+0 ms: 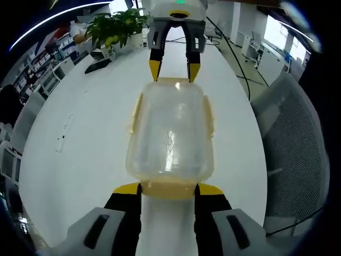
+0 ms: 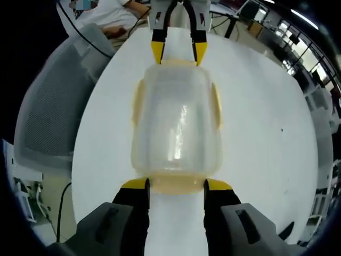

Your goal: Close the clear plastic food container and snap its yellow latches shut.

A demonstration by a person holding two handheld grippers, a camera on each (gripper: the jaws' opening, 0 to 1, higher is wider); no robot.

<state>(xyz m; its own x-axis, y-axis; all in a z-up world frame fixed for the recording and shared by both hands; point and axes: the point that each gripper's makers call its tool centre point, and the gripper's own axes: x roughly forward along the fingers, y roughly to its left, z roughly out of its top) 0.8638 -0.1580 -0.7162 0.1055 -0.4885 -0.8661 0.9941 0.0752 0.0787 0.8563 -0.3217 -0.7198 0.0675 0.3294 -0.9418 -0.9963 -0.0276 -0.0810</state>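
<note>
Two grippers face each other across a long white table [image 1: 80, 160], and the clear plastic food container [image 1: 171, 136] lies lid-on between them, one short end toward each. Its far-end latch is hard to make out in both views: the opposite gripper's yellow tips sit right at it, and whether they touch it or hang just short I cannot tell. What is inside the container is blurred by the cloudy plastic and the glare on the lid.

In the left gripper view, the left gripper [image 1: 168, 189] has its jaws spread about as wide as the container's short end, yellow tips flanking the near yellow latch [image 1: 168, 188], one tip at each corner, nothing pinched between them. Across the lid, the right gripper [image 1: 173, 71] comes in from the top, jaws parted, tips at the far rim.

In the right gripper view, the same picture mirrored: the right gripper [image 2: 176, 185] stands parted at the near end of the container [image 2: 176, 122], tips either side of the near latch [image 2: 176, 185]. The left gripper [image 2: 179, 52] points in from the top, tips apart at the far edge. Side latches [image 2: 216, 104] lie against the long walls; snapped or loose, I cannot tell.

A grey mesh chair [image 1: 298, 154] stands beside the table, a potted plant [image 1: 114, 26] at its far end.
</note>
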